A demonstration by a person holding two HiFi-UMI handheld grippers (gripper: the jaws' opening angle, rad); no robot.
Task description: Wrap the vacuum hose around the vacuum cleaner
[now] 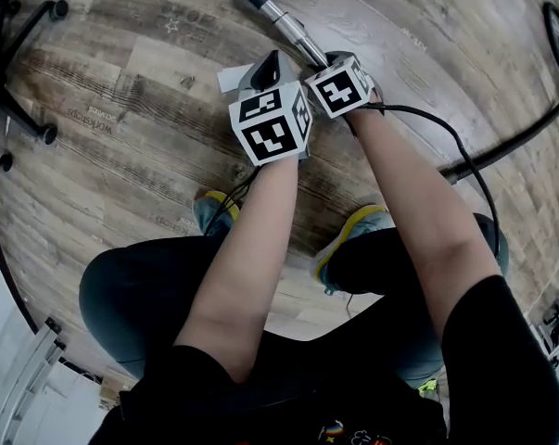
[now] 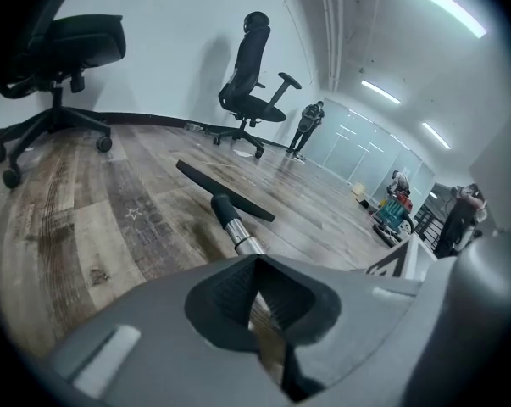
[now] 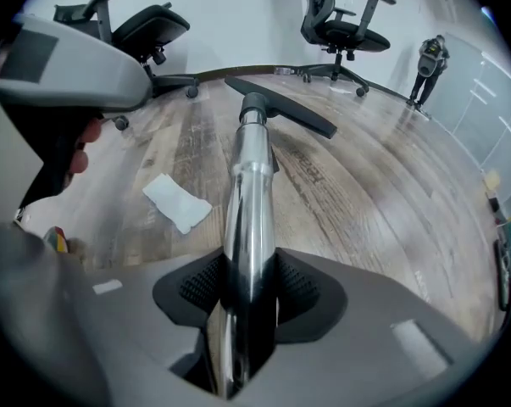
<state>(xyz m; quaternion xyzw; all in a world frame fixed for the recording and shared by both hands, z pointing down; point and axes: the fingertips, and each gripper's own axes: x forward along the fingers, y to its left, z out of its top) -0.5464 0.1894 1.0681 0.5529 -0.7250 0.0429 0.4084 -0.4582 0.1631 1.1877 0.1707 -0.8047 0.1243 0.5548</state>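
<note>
The right gripper (image 3: pixel 248 288) is clamped on a shiny silver metal vacuum tube (image 3: pixel 248 185), with one dark ribbed pad pressed against each side of it. The left gripper (image 2: pixel 255 268) sits just to the left of that tube, close beside the right one. Its jaw tips are pressed together with nothing between them, and only a sliver of floor shows behind the pads. Whether it touches the tube cannot be told.

At the tube's far end a black collar joins a flat black floor nozzle (image 3: pixel 285 107), which lies crosswise on the worn wood-plank floor (image 1: pixel 121 109). To the tube's left, near the left gripper, a crumpled white scrap of paper (image 3: pixel 177 202) lies on the planks. To the tube's right, a thick black hose (image 1: pixel 515 137) curves across the floor, well apart from the nozzle.

Beyond the nozzle, black office chairs (image 3: pixel 340 19) stand by the white wall. Farther right of them, a person in dark clothes (image 3: pixel 429 62) stands.
</note>
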